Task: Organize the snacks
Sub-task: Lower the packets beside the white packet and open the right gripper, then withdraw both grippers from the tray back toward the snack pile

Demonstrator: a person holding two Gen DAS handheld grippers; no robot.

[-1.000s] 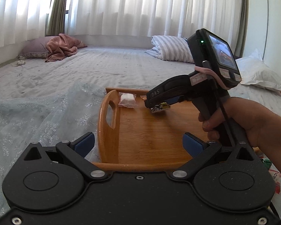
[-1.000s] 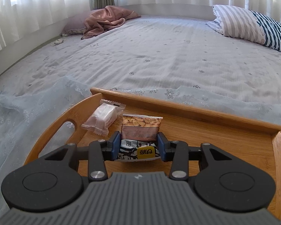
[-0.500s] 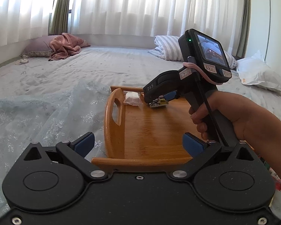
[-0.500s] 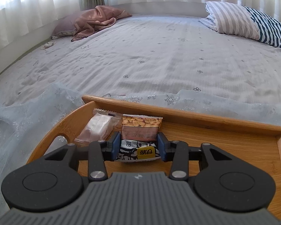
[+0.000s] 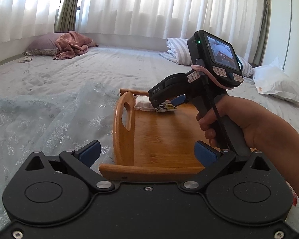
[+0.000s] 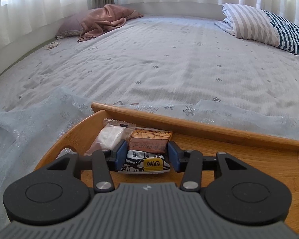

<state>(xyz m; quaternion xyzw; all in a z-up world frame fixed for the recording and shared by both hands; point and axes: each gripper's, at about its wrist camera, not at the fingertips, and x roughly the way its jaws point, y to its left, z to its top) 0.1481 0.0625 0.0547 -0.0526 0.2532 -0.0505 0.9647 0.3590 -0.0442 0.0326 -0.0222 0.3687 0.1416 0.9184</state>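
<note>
Here, glossy snack pkt in right gripper; smooth bamboo tray.

- "DAS" in white letters on the black body of the right gripper.
- White stickers below that gripper's screen: writing too small to read.
- Snack packet: characters on its yellow patch, upside down, unreadable.

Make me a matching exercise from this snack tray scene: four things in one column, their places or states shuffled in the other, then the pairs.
1. nut snack packet
2. clear-wrapped snack
3. left tongs
4. pink blanket

A. open, holding nothing
B. lying in the wooden tray's far corner
C. between the right tongs' pads
D. crumpled at the bed's far end

Pairs: 1-C, 2-B, 3-A, 4-D
</note>
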